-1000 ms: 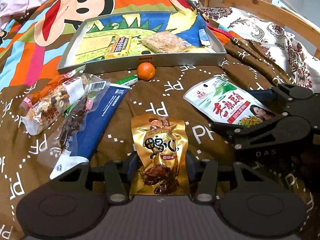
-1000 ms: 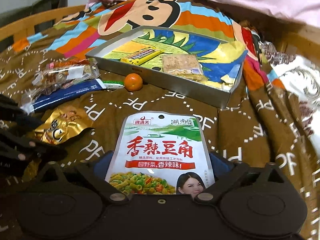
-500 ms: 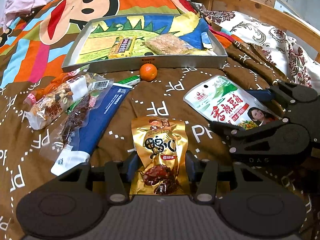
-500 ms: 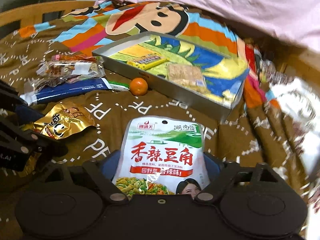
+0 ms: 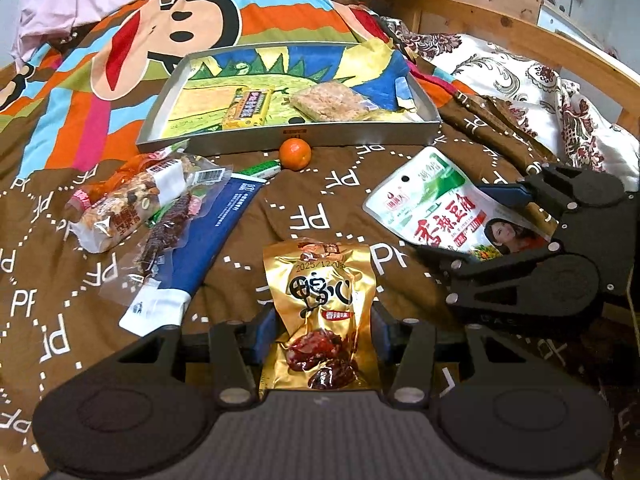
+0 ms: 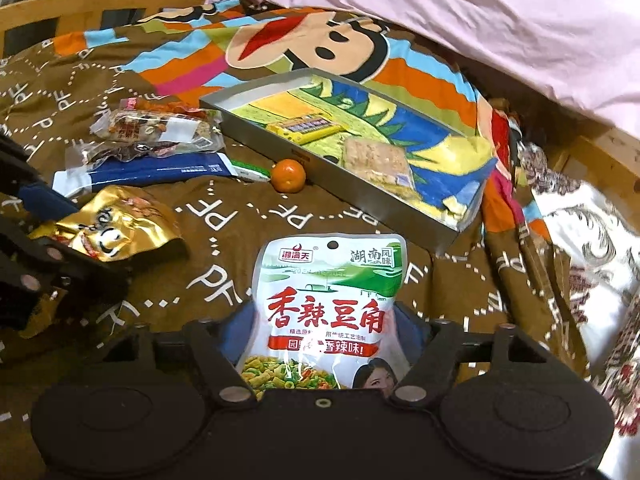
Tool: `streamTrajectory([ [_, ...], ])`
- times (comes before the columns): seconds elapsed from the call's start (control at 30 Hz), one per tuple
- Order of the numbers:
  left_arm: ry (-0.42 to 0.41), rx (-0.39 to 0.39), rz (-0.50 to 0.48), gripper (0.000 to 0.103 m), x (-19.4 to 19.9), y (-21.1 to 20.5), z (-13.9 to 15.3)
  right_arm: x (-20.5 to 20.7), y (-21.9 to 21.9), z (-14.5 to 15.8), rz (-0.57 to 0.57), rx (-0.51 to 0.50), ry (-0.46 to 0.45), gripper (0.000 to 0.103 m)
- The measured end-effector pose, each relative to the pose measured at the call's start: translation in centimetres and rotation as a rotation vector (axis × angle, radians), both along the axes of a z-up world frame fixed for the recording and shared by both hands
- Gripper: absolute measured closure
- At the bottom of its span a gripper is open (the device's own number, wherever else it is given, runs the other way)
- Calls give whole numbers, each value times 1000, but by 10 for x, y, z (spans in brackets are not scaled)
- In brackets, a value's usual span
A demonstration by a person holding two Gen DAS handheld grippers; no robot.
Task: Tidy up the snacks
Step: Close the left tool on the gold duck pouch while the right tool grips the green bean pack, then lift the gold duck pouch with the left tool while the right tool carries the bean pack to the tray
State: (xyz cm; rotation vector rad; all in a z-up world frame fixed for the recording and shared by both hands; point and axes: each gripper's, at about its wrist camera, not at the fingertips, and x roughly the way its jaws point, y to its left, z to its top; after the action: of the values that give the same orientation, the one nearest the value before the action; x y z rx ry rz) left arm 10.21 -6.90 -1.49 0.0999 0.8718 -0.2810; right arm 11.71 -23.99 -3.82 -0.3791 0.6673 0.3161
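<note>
Left gripper (image 5: 320, 332): jaws clamped on gold pouch (image 5: 320, 304), lower half between them, held above the bed cover (image 5: 320, 184). Right gripper (image 6: 324, 344): green-and-white pouch (image 6: 328, 300) between the jaws, pads against its sides; jaws were opening slightly. Grey tray (image 5: 288, 136) lay toward the far edge of the bed, holding a yellow bar (image 5: 248, 108) and a rice cake pack (image 5: 332, 102). Orange (image 5: 295, 154) touched the tray's near wall. Nut pack (image 5: 132, 204) and blue packet (image 5: 192, 256) lay at the tray's near left corner, overlapping.
</note>
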Motion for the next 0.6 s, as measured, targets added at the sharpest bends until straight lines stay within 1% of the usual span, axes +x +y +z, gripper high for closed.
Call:
streamTrajectory([
  [0.07,0,-6,7,51,-1,2,1,3,-4,-3,-15,18,18,13],
  [0.1,0,-8,8,51,-1,2,1,5,-6,-4,-23,34,30,12],
  [0.17,2,-8,8,51,-2,3,1,10,-13,-7,-47,89,66,7],
  [0.23,2,-6,6,50,-2,5,2,16,-20,-12,-67,142,107,6],
  [0.3,2,-9,12,50,-2,7,2,16,-24,-15,-73,176,115,6],
  [0.4,6,-20,29,50,-3,10,2,12,-20,-13,-59,156,93,14],
  [0.53,14,-30,44,51,-5,13,2,-1,-7,-6,-15,75,28,37],
  [0.6,14,-32,44,50,-8,14,3,-5,-5,-3,-11,56,12,40],
])
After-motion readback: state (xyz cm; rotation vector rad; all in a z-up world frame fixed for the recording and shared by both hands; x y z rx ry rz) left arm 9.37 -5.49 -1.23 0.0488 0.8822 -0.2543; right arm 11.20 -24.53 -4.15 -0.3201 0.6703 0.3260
